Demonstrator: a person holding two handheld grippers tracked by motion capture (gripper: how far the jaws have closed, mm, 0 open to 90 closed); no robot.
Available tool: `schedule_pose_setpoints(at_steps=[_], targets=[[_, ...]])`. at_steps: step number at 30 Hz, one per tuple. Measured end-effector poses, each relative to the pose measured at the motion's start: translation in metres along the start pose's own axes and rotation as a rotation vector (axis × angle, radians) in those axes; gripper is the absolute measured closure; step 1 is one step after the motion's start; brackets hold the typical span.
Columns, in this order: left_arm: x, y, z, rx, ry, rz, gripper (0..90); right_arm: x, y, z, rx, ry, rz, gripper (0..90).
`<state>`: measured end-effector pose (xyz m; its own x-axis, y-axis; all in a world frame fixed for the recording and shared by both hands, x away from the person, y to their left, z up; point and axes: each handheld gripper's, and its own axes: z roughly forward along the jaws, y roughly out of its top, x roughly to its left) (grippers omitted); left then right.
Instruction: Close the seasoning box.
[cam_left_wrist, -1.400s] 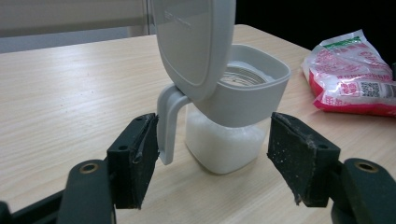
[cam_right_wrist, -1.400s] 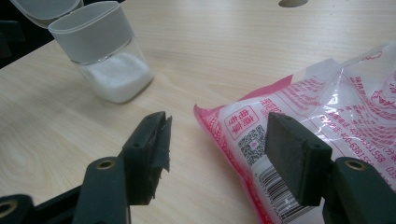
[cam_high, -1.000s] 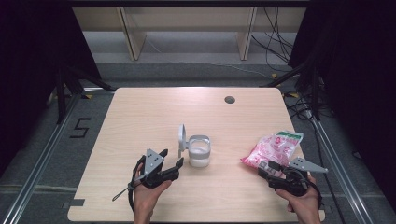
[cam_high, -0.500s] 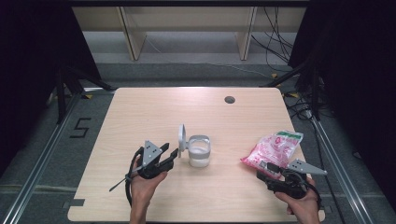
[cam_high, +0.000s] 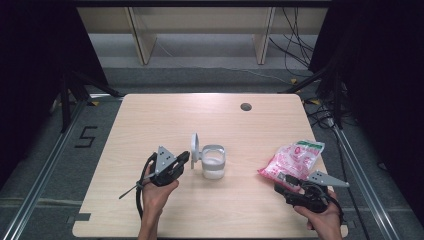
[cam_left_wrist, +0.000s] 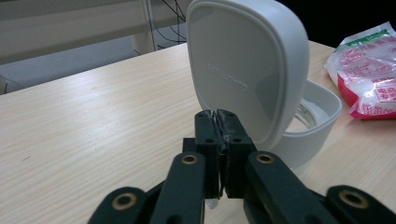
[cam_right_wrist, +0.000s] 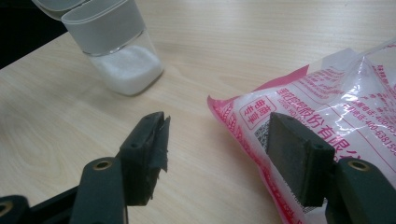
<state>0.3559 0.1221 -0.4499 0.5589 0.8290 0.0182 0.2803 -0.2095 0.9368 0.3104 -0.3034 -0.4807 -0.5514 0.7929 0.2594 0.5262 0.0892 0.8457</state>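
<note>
A clear container with white powder in its bottom stands mid-table. Its white hinged lid stands open and upright on its left. My left gripper is just left of the lid, tips at its lower edge. Its jaws have just been closing and now meet with nothing visible between the pads. A pink and white printed bag lies at the right. My right gripper is open at the bag's near corner, one jaw over the bag, the other over bare wood.
The wooden table has a round cable hole near its far edge. Shelf legs and cables lie on the floor beyond it. Metal rails run along both sides.
The left gripper's jaws went from wide open to closed, and that hand edged forward toward the lid. The right gripper and the bag stayed where they were.
</note>
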Motion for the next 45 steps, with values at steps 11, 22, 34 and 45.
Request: schedule_pose_setpoints(at_steps=[11, 22, 34, 45], targets=[[-0.002, 0.010, -0.003, -0.005, -0.003, 0.017, 89.2, -0.001, 0.000, 0.002, -0.001, 0.004, -0.034, 38.1], [-0.007, 0.015, -0.001, -0.012, -0.020, 0.040, 88.6, 0.005, 0.000, 0.002, 0.020, 0.013, 0.002, 36.3], [-0.016, 0.018, 0.003, -0.010, -0.042, 0.062, 86.5, 0.006, 0.000, 0.002, 0.013, 0.019, 0.012, 36.1], [-0.022, 0.027, 0.007, -0.012, -0.086, 0.101, 75.5, 0.004, 0.000, 0.003, 0.012, 0.033, -0.020, 35.8]])
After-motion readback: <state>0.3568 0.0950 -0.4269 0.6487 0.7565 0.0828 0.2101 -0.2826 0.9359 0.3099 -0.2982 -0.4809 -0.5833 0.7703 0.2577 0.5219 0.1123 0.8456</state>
